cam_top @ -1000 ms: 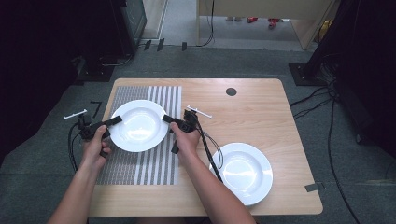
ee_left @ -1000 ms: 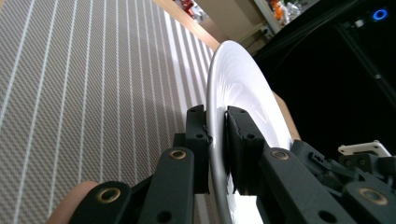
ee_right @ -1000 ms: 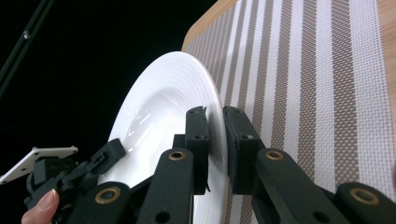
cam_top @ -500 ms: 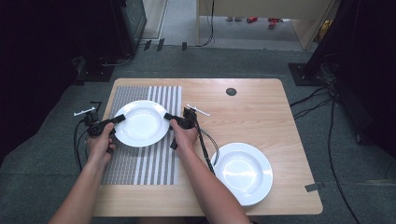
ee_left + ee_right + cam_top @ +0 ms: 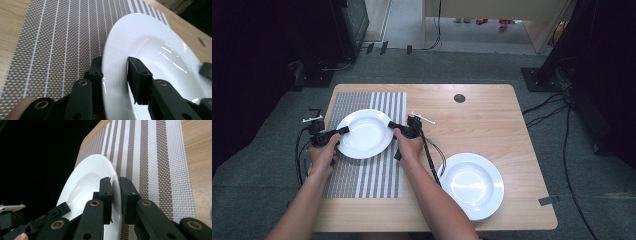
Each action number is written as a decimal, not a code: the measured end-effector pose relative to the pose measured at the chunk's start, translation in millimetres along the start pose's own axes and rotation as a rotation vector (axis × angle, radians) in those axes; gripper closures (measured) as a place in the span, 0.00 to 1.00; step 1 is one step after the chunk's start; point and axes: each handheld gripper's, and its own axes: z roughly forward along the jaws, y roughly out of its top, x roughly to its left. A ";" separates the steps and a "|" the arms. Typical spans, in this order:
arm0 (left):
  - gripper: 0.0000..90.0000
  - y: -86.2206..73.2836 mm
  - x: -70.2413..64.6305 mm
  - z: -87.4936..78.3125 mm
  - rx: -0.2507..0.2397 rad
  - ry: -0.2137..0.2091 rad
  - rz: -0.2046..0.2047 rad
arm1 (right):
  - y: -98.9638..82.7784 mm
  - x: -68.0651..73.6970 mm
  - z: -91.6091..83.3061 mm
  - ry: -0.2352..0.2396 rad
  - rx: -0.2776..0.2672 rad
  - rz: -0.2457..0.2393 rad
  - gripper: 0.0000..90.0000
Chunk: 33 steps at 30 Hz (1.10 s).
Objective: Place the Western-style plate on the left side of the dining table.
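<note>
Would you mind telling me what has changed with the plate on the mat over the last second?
The plate has been carried slightly toward the table's far left and lowered onto the striped mat. The left gripper has just been opening its jaws, with the rim between them but one pad now clear of it. The right gripper stays clamped on the opposite rim. The second plate is unchanged.

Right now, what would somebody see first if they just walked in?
Probably the white plate on the striped mat, with a gripper at each side of its rim. The right gripper pinches the rim, while the left gripper has just been opening, rim between its jaws. A second plate sits alone near the table's right front corner.
</note>
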 end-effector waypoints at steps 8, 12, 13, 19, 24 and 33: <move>0.59 2.0 -16.6 -0.2 0.002 0.121 0.112 | -0.6 4.1 0.1 -0.007 -0.016 -0.046 0.77; 0.43 5.7 -24.8 -5.9 -0.003 0.126 0.124 | 0.4 9.6 -2.9 -0.052 -0.039 -0.117 0.68; 0.36 6.9 -29.1 -10.0 -0.014 0.130 0.136 | 2.5 13.3 -6.7 -0.090 -0.062 -0.174 0.63; 0.26 8.2 -43.1 -31.0 -0.062 0.105 0.148 | 13.1 32.4 -27.5 -0.137 -0.128 -0.286 0.56; 0.21 -0.1 -59.3 -43.3 -0.072 0.088 0.193 | 19.9 41.1 -42.6 -0.133 -0.136 -0.318 0.56; 0.21 -15.6 -77.3 -59.7 -0.089 0.054 0.181 | 27.7 45.9 -67.8 -0.037 -0.110 -0.371 0.59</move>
